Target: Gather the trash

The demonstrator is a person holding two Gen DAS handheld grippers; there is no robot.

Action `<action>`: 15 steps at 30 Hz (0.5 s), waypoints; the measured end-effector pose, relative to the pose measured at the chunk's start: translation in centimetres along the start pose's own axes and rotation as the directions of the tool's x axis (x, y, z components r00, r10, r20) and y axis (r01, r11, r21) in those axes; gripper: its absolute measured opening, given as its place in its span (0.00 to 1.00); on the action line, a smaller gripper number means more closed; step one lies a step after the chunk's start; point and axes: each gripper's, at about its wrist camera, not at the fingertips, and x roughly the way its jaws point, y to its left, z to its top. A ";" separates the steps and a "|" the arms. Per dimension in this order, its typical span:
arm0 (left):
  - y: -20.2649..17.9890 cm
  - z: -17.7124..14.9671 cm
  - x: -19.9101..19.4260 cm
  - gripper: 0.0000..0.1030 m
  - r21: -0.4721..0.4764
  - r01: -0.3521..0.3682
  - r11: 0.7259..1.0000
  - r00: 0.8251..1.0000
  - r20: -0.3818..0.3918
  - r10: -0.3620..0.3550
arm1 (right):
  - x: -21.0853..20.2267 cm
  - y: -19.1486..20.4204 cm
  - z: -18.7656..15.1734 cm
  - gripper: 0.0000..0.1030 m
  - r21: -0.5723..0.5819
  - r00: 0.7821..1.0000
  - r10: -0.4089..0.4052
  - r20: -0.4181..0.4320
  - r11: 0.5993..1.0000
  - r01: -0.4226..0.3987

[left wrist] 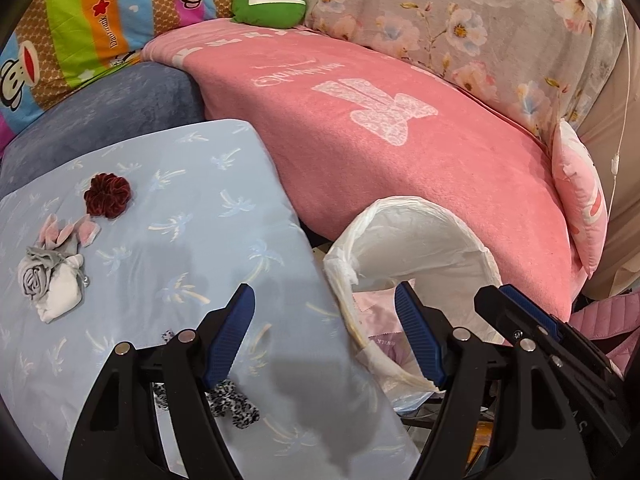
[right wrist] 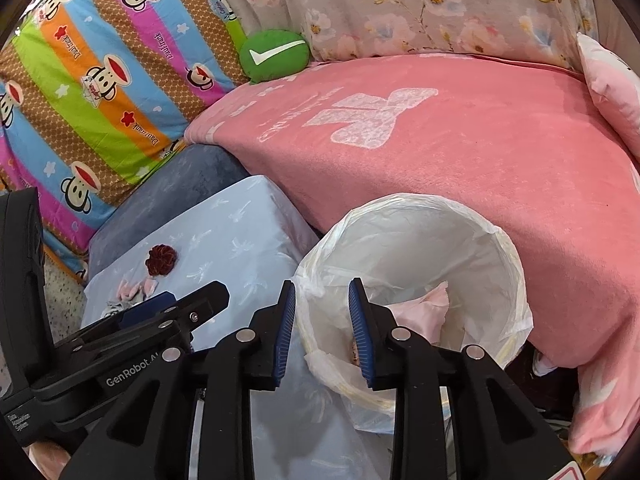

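Observation:
A bin lined with a white bag point(left wrist: 420, 248) point(right wrist: 420, 248) stands between a light blue cushion point(left wrist: 180, 240) point(right wrist: 240, 240) and a pink blanket. Pink crumpled paper point(right wrist: 424, 308) lies inside the bin. On the cushion lie a dark red scrunchie point(left wrist: 108, 195) point(right wrist: 161, 259), pink-and-white scraps point(left wrist: 68, 234), a grey and white cloth bundle point(left wrist: 50, 280) and a leopard-print scrap point(left wrist: 232, 402). My left gripper point(left wrist: 324, 320) is open and empty, straddling the cushion edge and the bin rim. My right gripper point(right wrist: 322, 312) is open and empty over the bin's left rim.
The pink blanket point(left wrist: 400, 152) point(right wrist: 460, 152) covers a sofa seat behind the bin. A striped monkey-print pillow point(right wrist: 100, 92), a green round cushion point(left wrist: 269, 0) point(right wrist: 274, 55), a floral cover point(left wrist: 480, 20) and a pink pillow point(left wrist: 580, 200) ring the area.

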 end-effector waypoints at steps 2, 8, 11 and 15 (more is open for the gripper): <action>0.7 -0.3 -0.1 0.67 -0.011 -0.012 1.000 1.000 0.000 0.012 | 0.3 0.6 -0.4 0.28 -0.013 1.000 0.004 -0.012 1.000 -0.005; 3.3 -1.2 -0.4 0.67 -0.046 -0.048 0.998 0.999 -0.004 0.048 | 1.1 3.2 -2.0 0.34 -0.057 0.998 0.023 -0.050 0.998 -0.026; 4.9 -1.8 -0.5 0.67 -0.076 -0.065 0.995 0.998 -0.012 0.064 | 1.7 4.5 -2.7 0.35 -0.082 0.997 0.031 -0.070 0.996 -0.037; 7.0 -2.4 -0.9 0.67 -0.113 -0.093 0.989 0.996 -0.015 0.092 | 2.3 6.1 -3.6 0.35 -0.111 0.995 0.041 -0.094 0.993 -0.051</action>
